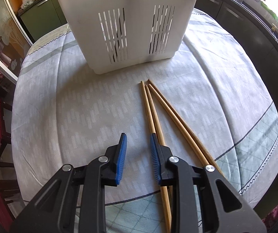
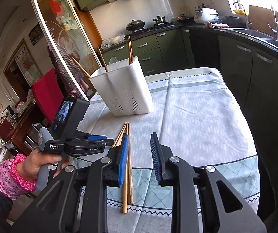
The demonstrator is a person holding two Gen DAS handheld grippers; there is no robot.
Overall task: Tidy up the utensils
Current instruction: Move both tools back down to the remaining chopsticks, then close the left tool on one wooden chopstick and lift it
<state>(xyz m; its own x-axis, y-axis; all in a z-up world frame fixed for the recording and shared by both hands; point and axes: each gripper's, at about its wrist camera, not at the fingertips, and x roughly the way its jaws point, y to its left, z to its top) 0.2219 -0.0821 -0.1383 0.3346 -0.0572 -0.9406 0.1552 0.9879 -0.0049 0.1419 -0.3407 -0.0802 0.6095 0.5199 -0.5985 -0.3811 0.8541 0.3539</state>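
Both grippers' jaws apart, empty, beside loose chopsticks on tablecloth

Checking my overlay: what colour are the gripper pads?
Blue, ribbed pads on black fingers; clearest in the right wrist view.

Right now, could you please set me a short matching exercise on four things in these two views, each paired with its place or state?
Things:
1. white utensil holder
2. three loose chopsticks
3. left gripper
4. red chair

Places or states:
a. lying flat on the tablecloth
b. beside the table, on the left of the right wrist view
c. upright on the table, chopsticks standing in it
d. jaws apart, nothing between them

Pairs: 1-c, 2-a, 3-d, 4-b
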